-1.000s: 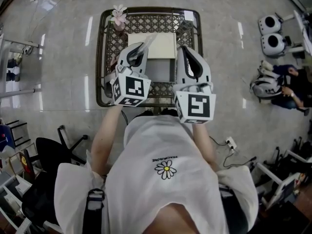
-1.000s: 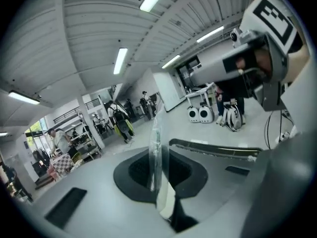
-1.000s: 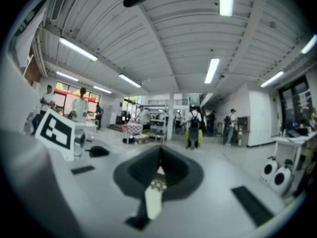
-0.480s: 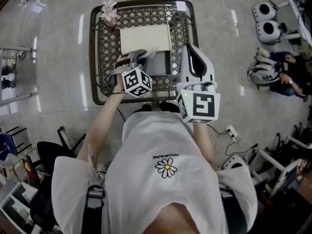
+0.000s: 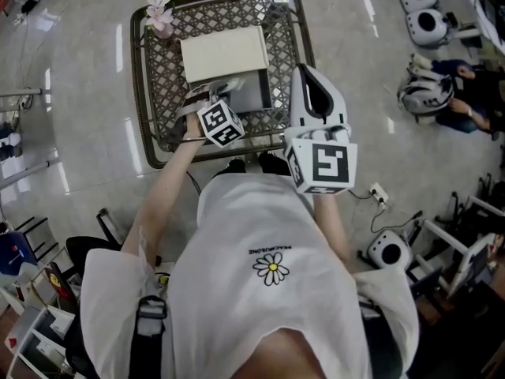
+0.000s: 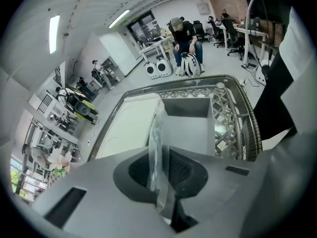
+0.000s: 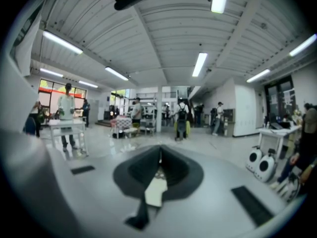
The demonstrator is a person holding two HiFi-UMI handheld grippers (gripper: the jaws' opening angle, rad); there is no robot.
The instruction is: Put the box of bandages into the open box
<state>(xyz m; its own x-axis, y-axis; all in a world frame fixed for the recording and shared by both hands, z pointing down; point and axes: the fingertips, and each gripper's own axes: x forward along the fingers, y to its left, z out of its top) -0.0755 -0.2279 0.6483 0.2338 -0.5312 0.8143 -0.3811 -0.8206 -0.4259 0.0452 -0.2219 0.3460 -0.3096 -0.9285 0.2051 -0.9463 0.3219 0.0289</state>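
**Box of bandages [image 6: 155, 148] clamped, over the open box [image 5: 254, 95]**

Left gripper [image 5: 223, 88]: jaws clamped on the box of bandages. It's thin, flat, clear-wrapped and seen edge-on, hanging above the open box's near side. Open box: square, grey inside, cream lid [image 5: 223, 54] folded back flat. It sits on a metal lattice surface [image 5: 154, 77] with a pink flower [image 5: 160, 14] in one corner. Right gripper [image 5: 309, 76]: jaws together, over the surface's right rim.
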